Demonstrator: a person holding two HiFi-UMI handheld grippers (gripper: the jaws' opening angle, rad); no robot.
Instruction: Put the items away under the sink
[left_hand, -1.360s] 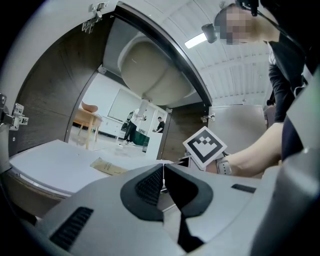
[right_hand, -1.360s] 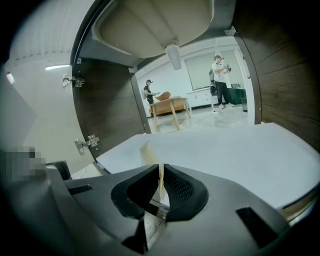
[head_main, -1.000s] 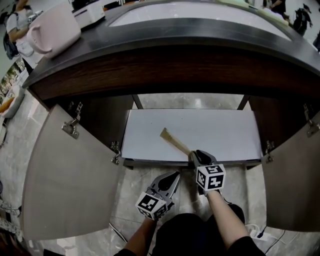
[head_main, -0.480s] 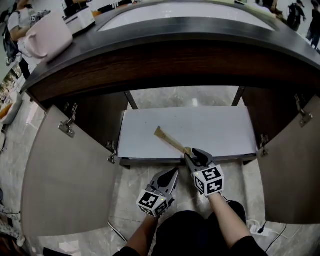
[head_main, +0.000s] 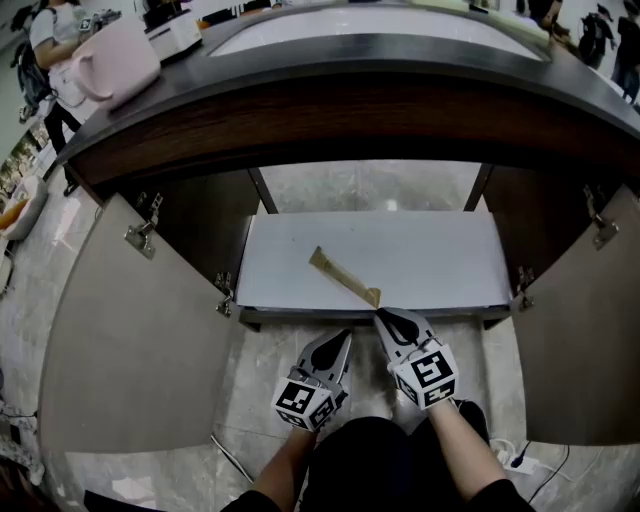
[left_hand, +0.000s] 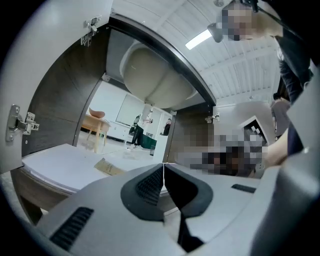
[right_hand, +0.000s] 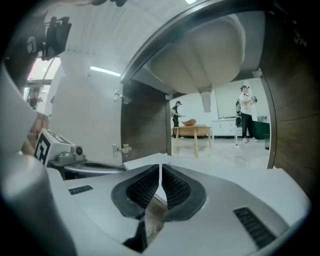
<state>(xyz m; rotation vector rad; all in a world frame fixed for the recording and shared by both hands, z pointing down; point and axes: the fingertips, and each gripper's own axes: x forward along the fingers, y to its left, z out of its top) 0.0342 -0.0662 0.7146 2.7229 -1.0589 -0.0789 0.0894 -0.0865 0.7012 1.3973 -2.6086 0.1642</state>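
Right gripper (head_main: 384, 316): jaws have just been closing and now stand together, nothing between the pads. Left gripper (head_main: 345, 338), at its 8 o'clock, is likewise closed and empty. The long tan packet (head_main: 345, 278) lies flat on the white shelf (head_main: 440, 260) under the sink bowl (right_hand: 200, 55), running from 10 to 4 o'clock. Its near end sits by the shelf's front lip, just short of the right tips. Judgement: the packet is placed and the step in hand is getting clear. The right tool should back off straight toward 6 o'clock and be kept off the shelf lip, since a nudge to that near end could tip the packet over the edge. Both cabinet doors (head_main: 130, 340) stand wide open and probably need shutting next. Views: only the head view shows the packet's full length and the gap to the tips. The left gripper view catches just its far end (left_hand: 111, 167). The right gripper view shows the bowl's underside and no packet.
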